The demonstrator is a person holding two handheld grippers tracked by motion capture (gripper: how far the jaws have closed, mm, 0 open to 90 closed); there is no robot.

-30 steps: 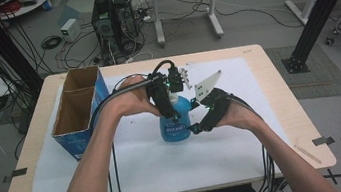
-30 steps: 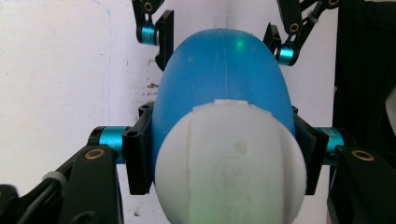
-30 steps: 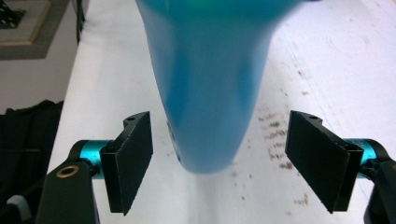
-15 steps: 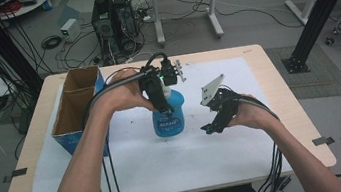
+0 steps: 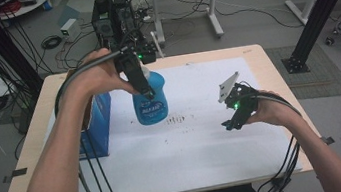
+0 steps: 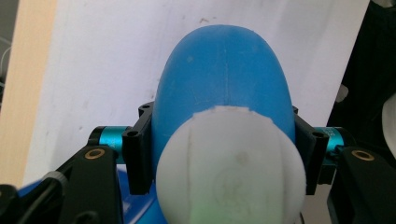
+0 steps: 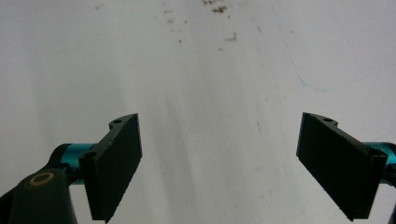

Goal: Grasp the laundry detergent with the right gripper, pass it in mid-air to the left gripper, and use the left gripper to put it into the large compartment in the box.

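A blue bottle [image 5: 152, 103] with a white cap [image 6: 229, 163] hangs tilted above the white sheet, clear of the table. My left gripper [image 5: 145, 87] is shut on it, its black jaws pressing both sides of the blue body [image 6: 224, 79] just under the cap. My right gripper [image 5: 230, 122] is over the right part of the sheet, apart from the bottle. Its jaws [image 7: 219, 163] have just been opening and stand wide, with nothing but bare paper between them.
A blue cardboard box [image 5: 95, 124] stands at the table's left, close under my left forearm. Brown specks [image 5: 177, 120] lie on the white sheet [image 5: 201, 152] below the bottle. The wooden table edge [image 5: 277, 76] runs along the right.
The bottle has left the table, carried up and toward the far left by my left gripper. My right gripper has come off the bottle, opened and drawn away to the right.
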